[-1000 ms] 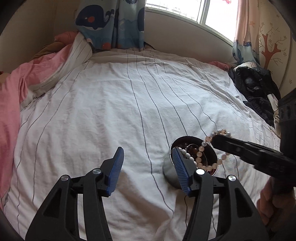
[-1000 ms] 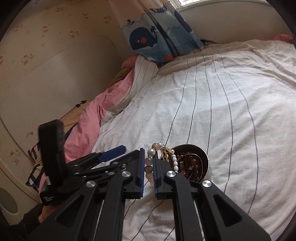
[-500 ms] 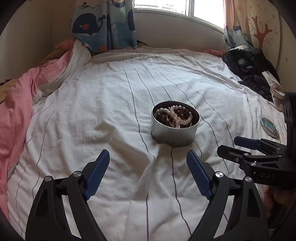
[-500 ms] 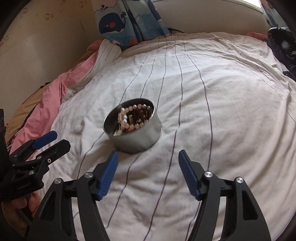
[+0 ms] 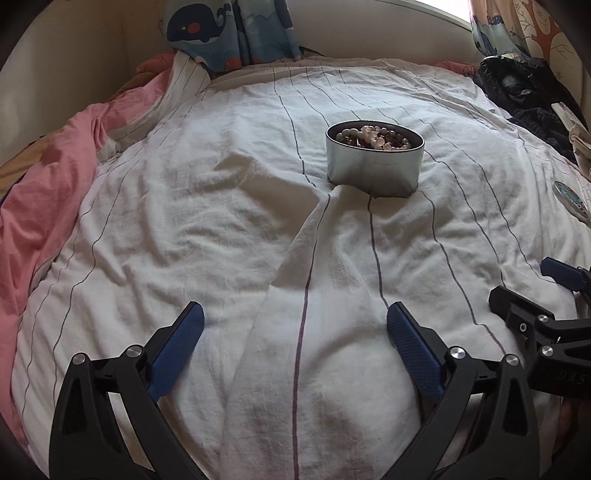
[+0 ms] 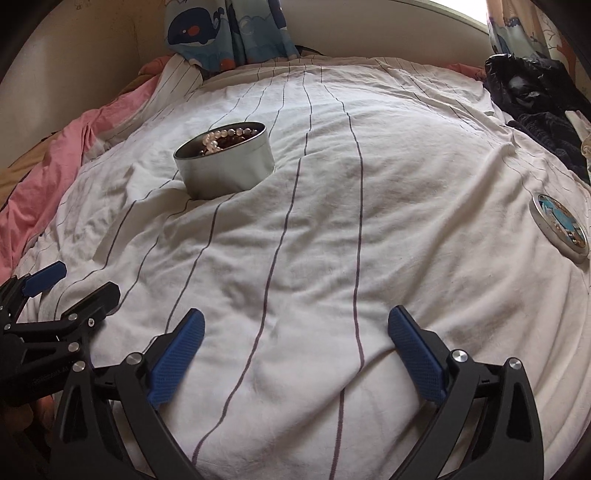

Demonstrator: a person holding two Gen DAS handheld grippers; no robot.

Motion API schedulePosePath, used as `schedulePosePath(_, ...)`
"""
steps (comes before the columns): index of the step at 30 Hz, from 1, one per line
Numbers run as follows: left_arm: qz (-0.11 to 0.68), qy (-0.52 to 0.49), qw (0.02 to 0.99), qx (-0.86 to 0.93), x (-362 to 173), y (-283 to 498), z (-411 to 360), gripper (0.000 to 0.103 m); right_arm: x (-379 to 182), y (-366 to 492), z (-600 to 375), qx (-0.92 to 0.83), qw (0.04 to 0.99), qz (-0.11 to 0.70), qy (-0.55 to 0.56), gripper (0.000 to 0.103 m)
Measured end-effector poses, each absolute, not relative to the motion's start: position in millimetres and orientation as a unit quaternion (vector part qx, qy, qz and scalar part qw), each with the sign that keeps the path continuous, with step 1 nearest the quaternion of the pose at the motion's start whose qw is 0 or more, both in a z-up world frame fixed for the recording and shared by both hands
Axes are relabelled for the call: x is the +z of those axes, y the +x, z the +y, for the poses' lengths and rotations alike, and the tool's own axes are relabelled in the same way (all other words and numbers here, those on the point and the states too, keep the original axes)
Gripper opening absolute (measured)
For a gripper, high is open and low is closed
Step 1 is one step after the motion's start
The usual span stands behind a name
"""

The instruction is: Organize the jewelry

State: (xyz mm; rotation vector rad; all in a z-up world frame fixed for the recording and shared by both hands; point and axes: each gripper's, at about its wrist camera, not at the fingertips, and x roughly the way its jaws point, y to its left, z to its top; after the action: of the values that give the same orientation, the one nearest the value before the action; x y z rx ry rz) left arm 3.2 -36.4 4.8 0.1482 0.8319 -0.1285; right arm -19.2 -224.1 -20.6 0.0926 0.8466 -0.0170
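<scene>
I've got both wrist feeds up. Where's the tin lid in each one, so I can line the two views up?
Left wrist: the lid lies at the far right edge on the sheet, partly cut off, right of the tin.
Right wrist: the lid lies at mid-right on the sheet, far right of the tin.
Shared landmark: the whale curtain, top centre-left in both.

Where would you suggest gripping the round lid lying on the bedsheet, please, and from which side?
Take the lid by its thin metal rim, across its width, coming down from above with the right claw, which is nearer. It lies flat, picture side up, on the soft sheet, so only the edge offers a hold; the fingers will probably need to press into the fabric.
</scene>
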Motion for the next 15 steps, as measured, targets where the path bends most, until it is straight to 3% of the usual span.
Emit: schedulePosePath(15, 0.411, 0.051, 0.907, -0.075, 3, 7, -31, 0.096, -22, -20, -216, -0.032, 0.905, 0.424, 0.019, 0.096)
